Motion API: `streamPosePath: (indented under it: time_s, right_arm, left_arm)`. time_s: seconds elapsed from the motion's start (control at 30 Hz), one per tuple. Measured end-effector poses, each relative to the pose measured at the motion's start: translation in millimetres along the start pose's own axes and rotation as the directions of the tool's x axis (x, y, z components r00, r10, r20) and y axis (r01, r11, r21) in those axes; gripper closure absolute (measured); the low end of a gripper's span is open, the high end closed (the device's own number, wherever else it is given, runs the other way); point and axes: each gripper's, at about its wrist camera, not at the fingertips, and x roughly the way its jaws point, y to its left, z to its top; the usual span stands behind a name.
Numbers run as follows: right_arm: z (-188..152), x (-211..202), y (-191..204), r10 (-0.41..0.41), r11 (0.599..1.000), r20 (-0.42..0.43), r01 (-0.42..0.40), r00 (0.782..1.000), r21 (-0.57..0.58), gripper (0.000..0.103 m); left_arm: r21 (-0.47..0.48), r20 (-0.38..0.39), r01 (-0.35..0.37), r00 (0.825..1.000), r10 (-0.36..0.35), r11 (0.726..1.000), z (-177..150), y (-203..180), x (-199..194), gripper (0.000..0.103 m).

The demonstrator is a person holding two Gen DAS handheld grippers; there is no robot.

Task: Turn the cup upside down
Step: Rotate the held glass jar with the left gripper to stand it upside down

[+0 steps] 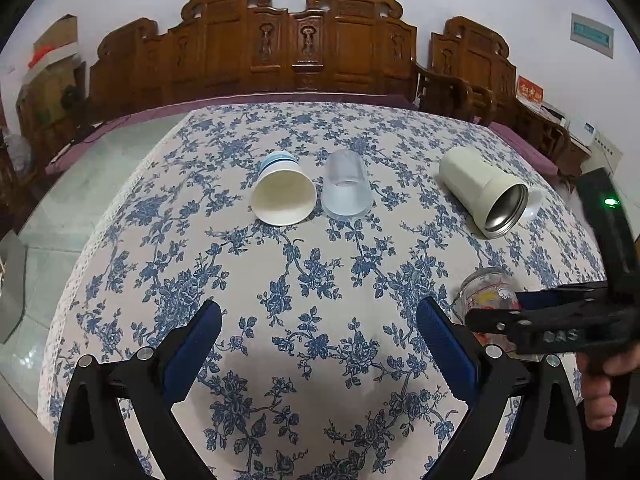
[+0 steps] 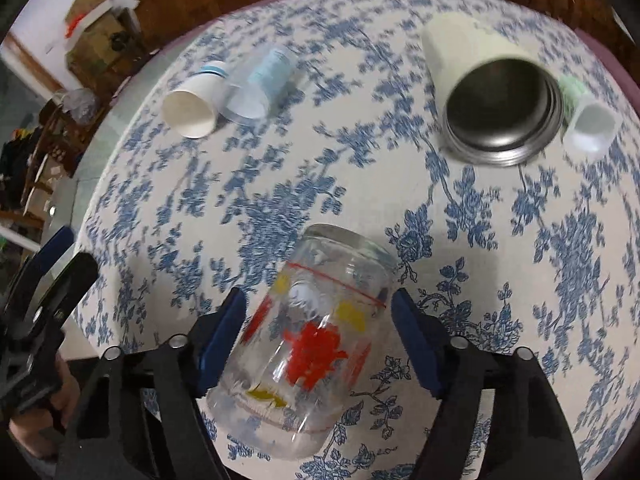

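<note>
In the right wrist view the right gripper [image 2: 318,334] stands wide open around the glass [image 2: 316,340], which fills the lower centre of the frame, tilted with its base toward the top; the left blue pad [image 2: 222,336] is at or just beside the glass wall, the right pad is clear of it, so nothing is clamped. The glass carries red and yellow print, and whether it rests on the cloth [image 2: 280,200] cannot be told. In the left wrist view the left gripper [image 1: 320,344] is also spread wide at the bottom of the frame, over bare floral cloth, holding and touching nothing. At the right edge of that view the right gripper comes in sideways, a hand [image 1: 604,384] below it, with the glass half hidden behind it. Farther up lie a paper cup [image 1: 282,192] and a clear cup [image 1: 346,190], side by side on their sides, mouths toward the camera, and a cream flask [image 1: 480,196] at upper right. Only the right view shows a small white cap [image 2: 592,128] beside the flask; only the left view shows the carved wooden bench [image 1: 280,44] behind the table.
</note>
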Motion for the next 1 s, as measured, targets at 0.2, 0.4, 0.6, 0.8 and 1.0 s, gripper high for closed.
streamPosePath:
  time_s: [0.2, 0.4, 0.6, 0.8, 1.0]
  right_arm:
    - [7.9, 16.4, -2.5, 0.014, 0.999, -0.054, -0.012, 0.998, 0.043, 0.031]
    - [11.5, 17.1, -2.2, 0.012, 0.999, -0.066, -0.009, 0.998, 0.044, 0.039]
    - [9.8, 7.5, -4.8, 0.028, 0.999, -0.038, -0.027, 0.999, 0.044, 0.043]
    - [2.5, -28.7, 4.9, -0.012, 0.997, 0.137, 0.022, 0.990, -0.072, 0.044]
    - [-5.9, -56.6, 13.3, -0.053, 0.978, 0.274, 0.105, 0.960, -0.180, 0.044]
  left_arm:
    - [0.001, 0.004, 0.002, 1.000, -0.002, 1.000, -0.1, -0.7, -1.5, 0.009]
    - [0.003, 0.007, 0.005, 1.000, -0.005, 1.000, 0.8, -2.2, -1.8, 0.009]
    - [0.003, 0.008, 0.005, 1.000, -0.005, 1.000, 0.6, -3.0, -2.4, 0.009]
    - [0.007, 0.011, 0.006, 1.000, -0.006, 1.000, 0.4, -3.7, -2.8, 0.009]
    - [0.008, 0.010, 0.005, 1.000, -0.005, 1.000, 0.1, -4.1, -2.7, 0.009]
